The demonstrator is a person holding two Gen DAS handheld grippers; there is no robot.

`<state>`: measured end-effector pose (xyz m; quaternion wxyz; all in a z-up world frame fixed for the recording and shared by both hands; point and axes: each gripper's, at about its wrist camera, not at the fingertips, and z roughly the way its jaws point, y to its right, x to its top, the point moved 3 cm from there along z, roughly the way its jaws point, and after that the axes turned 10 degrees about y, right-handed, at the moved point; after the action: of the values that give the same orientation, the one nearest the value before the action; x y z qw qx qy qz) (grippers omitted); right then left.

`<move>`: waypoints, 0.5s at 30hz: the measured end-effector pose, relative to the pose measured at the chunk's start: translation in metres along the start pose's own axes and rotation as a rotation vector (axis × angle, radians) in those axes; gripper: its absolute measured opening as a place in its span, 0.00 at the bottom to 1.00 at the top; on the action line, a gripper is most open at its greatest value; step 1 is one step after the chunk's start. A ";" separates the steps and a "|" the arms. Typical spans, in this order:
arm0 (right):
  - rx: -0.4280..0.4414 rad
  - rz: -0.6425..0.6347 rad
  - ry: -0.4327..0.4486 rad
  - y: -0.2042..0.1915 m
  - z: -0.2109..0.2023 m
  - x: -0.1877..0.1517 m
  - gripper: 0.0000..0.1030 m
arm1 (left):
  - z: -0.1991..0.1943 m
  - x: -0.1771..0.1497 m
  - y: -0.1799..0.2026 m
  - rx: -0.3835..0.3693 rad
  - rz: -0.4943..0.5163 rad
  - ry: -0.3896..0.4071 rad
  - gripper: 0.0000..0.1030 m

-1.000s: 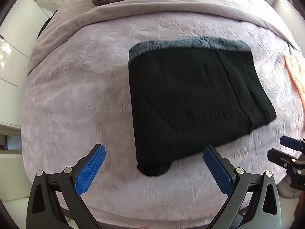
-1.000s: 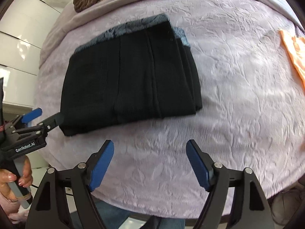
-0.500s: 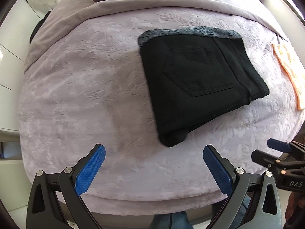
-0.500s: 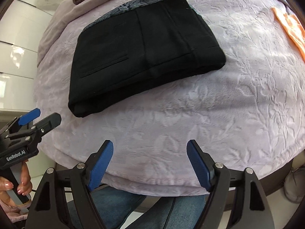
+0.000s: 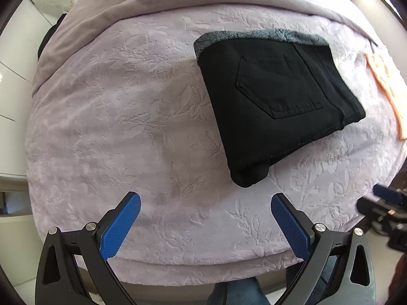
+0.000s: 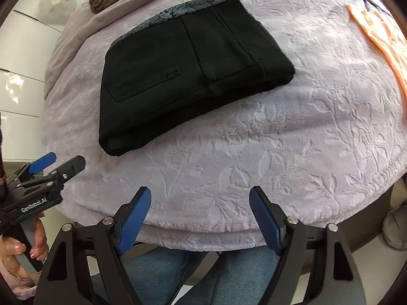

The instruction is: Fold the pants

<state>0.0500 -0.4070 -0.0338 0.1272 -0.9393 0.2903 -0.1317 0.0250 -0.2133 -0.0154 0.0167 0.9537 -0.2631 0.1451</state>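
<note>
Because the pants [image 5: 274, 101] already lie as a compact folded stack on the bed [image 5: 127, 127], clear of its near edge, I hold my left claw [image 5: 203, 226] and right claw [image 6: 199, 218] released and empty.

Left wrist view: above near bed [image 5: 127, 127] edge, facing steeply down. Right wrist view: same edge, further right, slightly shallower tilt. Both share folded pants [image 5: 274, 106] [image 6: 188, 71], mid-distance; each catches other tool at frame edge.
</note>
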 end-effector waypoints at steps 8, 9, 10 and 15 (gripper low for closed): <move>0.063 -0.007 0.003 0.020 0.001 0.037 0.80 | 0.004 0.018 0.017 0.084 0.013 -0.038 1.00; 0.070 -0.011 -0.003 0.023 0.004 0.043 0.80 | 0.005 0.020 0.020 0.081 0.006 -0.047 1.00; 0.077 -0.017 -0.008 0.025 0.005 0.047 0.80 | 0.006 0.023 0.023 0.080 0.000 -0.056 1.00; 0.103 -0.052 -0.044 0.038 0.015 0.066 0.80 | 0.008 0.034 0.041 0.100 -0.006 -0.077 1.00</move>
<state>0.0881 -0.4736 -0.0480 0.1780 -0.9414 0.2557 -0.1291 0.0347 -0.2664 -0.0155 -0.0405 0.9589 -0.2531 0.1214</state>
